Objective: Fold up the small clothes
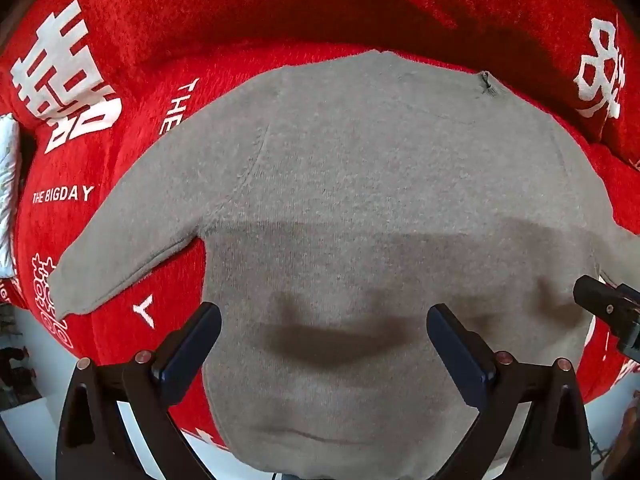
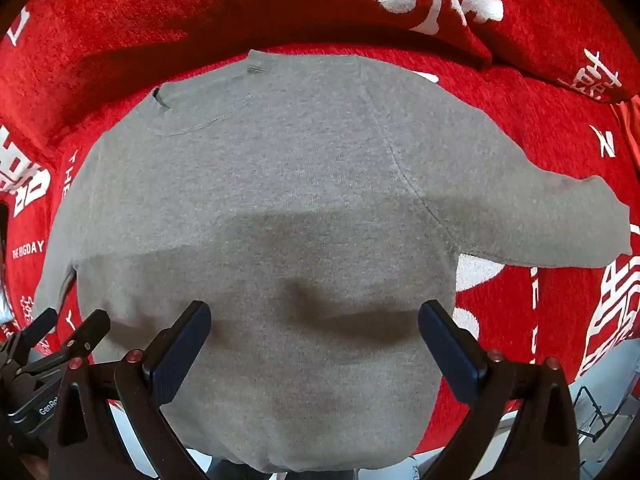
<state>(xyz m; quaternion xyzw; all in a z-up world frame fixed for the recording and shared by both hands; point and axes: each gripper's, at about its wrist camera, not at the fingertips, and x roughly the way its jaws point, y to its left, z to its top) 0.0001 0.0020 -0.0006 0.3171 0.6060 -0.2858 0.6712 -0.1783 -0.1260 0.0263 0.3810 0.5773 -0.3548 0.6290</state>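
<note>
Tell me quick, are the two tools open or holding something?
Left tool: open, holding nothing, over the gray sweater.
Right tool: open, holding nothing, over the same sweater.

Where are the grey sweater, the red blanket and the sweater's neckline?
grey sweater (image 1: 360, 184): left wrist view, chest.
red blanket (image 1: 240, 8): left wrist view, bare plush beyond the sweater.
neckline (image 2: 192, 120): right wrist view, collar band.

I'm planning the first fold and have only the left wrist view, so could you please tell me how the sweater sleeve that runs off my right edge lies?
Observer: That sleeve lies flat and unfolded, stretched out sideways on the red blanket.
Operator: Thank you. Is the right tool open?
Observer: Yes, the right tool is wide open above the body of the sweater, with nothing gripped.
</note>
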